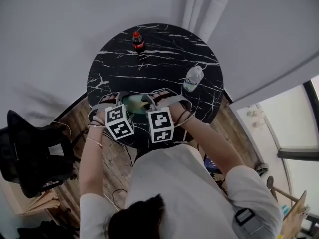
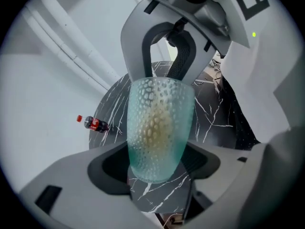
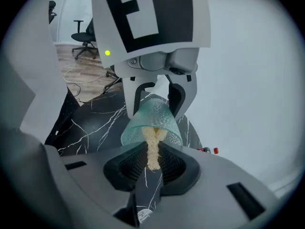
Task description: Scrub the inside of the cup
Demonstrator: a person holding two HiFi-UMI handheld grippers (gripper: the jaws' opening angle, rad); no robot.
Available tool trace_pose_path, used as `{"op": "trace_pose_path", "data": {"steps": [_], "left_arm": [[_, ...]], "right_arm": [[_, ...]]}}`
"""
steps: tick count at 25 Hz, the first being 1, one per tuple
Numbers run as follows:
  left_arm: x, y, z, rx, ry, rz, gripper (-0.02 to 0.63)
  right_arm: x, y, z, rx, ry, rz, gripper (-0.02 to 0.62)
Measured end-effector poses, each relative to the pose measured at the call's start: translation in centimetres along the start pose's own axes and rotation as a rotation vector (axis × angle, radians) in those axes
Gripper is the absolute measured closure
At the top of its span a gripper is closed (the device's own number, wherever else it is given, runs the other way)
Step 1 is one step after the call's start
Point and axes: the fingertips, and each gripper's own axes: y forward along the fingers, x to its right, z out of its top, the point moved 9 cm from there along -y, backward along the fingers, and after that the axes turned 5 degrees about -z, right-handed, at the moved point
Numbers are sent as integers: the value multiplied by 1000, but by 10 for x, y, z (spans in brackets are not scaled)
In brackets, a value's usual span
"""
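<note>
A pale green dimpled cup [image 2: 157,128] lies on its side between the two grippers, above the black marble table [image 1: 154,63]. My left gripper [image 2: 155,163] is shut on the cup's base end, and the beige scrubber shows through the wall. My right gripper [image 3: 151,163] is shut on a thin beige scrubbing pad [image 3: 152,149] whose far end reaches into the cup's mouth [image 3: 151,123]. In the head view the cup [image 1: 133,103] sits between the left gripper [image 1: 122,99] and the right gripper [image 1: 152,102], near the table's front edge.
A cola bottle [image 1: 137,42] stands at the table's far side and a clear water bottle [image 1: 193,78] at its right. A black office chair [image 1: 30,153] is on the wooden floor to the left. White walls and a curtain lie behind the table.
</note>
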Motion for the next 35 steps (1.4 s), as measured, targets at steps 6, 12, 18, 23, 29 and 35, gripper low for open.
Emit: {"op": "trace_pose_path", "data": {"steps": [6,12,18,23,29,35], "left_arm": [[-2,-13,0,19,59,72,279],[-8,-20,4,41,106,125,279],[-7,-22,6,47,154,175,279],[-3,-25,7,94,189,207,279],[0,-24,9,103,205,221,279],[2,-29,10,138,198,272,279]], "right_arm": [[7,-1,-4,24,124,77,517],[14,-4,-6,66,245,149,517],[20,-8,-9,121,373,250,518],[25,-13,-15,192,512,376,520],[28,-17,-19,245,631,474,520],[35,-18,-27,325,822,582,522]]}}
